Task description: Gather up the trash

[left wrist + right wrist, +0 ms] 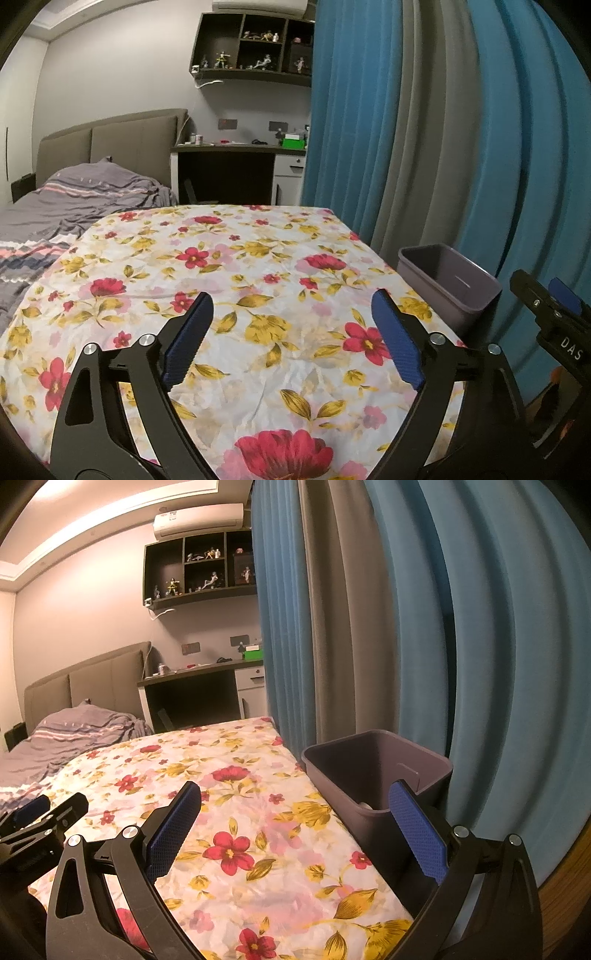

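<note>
My left gripper (291, 301) hangs open over a table with a floral cloth (236, 266); nothing lies between its blue pads. My right gripper (295, 788) is open too, its right finger (417, 830) in front of a purple-grey bin (373, 775) that stands beside the table's right edge. Something small and pale shows at the bin's bottom. In the left wrist view the bin (450, 284) is at the right, with the right gripper's fingers (546, 306) behind it. The left gripper's fingers (48, 816) show at the left edge of the right wrist view. No loose trash is visible on the cloth.
Blue and grey curtains (424, 129) hang close behind the bin. A bed with a grey duvet (74, 199) lies to the left of the table. A desk (236, 151) and a wall shelf with figurines (255, 44) stand at the far wall.
</note>
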### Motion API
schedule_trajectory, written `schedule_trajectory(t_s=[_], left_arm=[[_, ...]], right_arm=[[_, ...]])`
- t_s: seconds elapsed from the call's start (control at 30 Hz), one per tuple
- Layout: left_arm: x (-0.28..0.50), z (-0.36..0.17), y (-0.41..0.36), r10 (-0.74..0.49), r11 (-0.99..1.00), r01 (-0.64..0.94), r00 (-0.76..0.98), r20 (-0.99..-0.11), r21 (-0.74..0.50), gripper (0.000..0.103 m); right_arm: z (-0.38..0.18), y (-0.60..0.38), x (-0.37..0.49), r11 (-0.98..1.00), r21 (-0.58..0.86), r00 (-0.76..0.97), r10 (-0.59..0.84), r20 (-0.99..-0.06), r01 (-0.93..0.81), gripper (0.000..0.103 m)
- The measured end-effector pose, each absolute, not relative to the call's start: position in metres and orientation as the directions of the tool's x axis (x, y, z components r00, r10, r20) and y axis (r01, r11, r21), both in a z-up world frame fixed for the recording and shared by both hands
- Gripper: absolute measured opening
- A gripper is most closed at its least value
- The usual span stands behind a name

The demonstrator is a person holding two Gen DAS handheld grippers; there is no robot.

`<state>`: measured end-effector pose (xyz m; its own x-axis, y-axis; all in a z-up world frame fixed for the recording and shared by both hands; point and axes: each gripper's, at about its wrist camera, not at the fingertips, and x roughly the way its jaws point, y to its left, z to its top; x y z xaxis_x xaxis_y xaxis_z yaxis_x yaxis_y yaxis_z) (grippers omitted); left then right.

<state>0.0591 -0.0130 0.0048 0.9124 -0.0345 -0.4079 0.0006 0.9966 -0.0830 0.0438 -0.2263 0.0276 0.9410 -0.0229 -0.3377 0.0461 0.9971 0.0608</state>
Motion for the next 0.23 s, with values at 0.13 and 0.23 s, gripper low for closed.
schedule_trajectory(t_s=[0.13,0.23], left_arm=[[0.0575,0.006,-0.013,-0.009,0.998,-0.019,0.914,-0.405,-0.064,0.093],[0.0588,0.0056,-0.0148,-0.002,0.998,-0.022,0.91,-0.414,-0.053,0.096]], right_arm=[[0.0281,-0.2258,0.0435,0.997,0.064,0.941,-0.024,-0.337,0.048,0.097],[0.0284,-0.2224,0.0435,0.996,0.069,0.941,-0.026,-0.337,0.052,0.097]])
